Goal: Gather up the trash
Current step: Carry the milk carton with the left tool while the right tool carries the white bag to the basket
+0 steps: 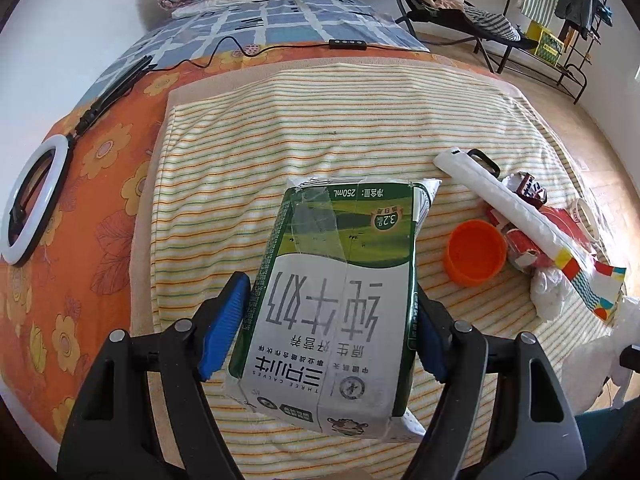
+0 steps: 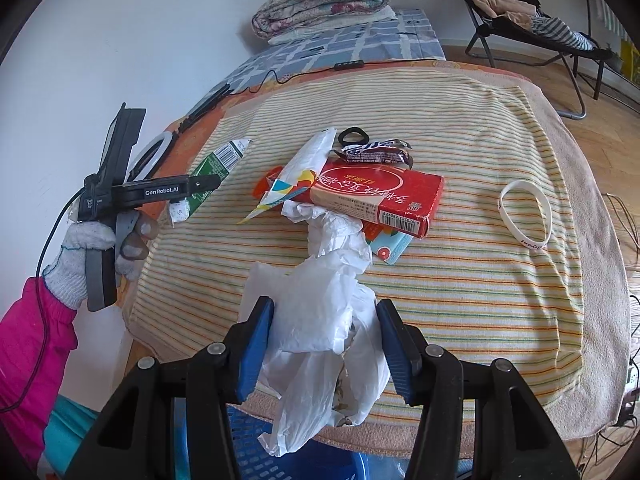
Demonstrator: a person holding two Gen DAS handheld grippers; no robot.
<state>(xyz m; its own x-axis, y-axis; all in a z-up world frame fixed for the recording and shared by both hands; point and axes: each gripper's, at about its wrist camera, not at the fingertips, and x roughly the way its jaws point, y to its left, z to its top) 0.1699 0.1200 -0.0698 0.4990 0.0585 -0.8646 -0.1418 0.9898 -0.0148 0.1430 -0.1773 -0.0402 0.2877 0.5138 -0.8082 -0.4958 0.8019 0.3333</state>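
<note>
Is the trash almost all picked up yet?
Not yet. The left gripper holds the milk carton; the right gripper has white plastic between its fingers, above a blue basket. Left on the towel: red box, orange cap, wrapper. What's already binned is hidden.

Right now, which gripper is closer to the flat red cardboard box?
The right gripper. It is just in front of the red cardboard box, pinching a crumpled white plastic bag. The left gripper is farther off to the left, holding a green-and-white milk carton.
</note>
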